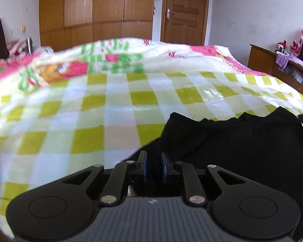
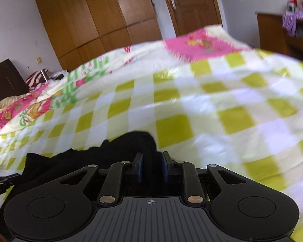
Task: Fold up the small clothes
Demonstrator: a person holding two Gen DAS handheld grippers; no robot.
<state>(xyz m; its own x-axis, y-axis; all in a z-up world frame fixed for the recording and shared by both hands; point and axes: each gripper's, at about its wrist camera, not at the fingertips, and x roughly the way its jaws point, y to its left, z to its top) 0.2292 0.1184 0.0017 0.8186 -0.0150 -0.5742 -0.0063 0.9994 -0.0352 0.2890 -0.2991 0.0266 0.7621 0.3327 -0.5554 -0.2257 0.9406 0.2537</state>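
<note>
A crumpled black fabric garment (image 1: 242, 137) lies on the bed's glossy yellow-green and white checked sheet (image 1: 91, 109), in front of a pink floral quilt (image 1: 66, 68). Left gripper (image 1: 154, 161): jaws slightly apart over the garment's left edge; whether cloth is pinched cannot be told. Right gripper (image 2: 151, 161): jaws slightly apart at its right end, grip likewise unclear.

Checked yellow-green sheet (image 1: 115, 109), floral quilt (image 1: 74, 64), wooden wardrobe (image 1: 95, 12), door (image 1: 184, 12), steel flask (image 1: 28, 44)
</note>
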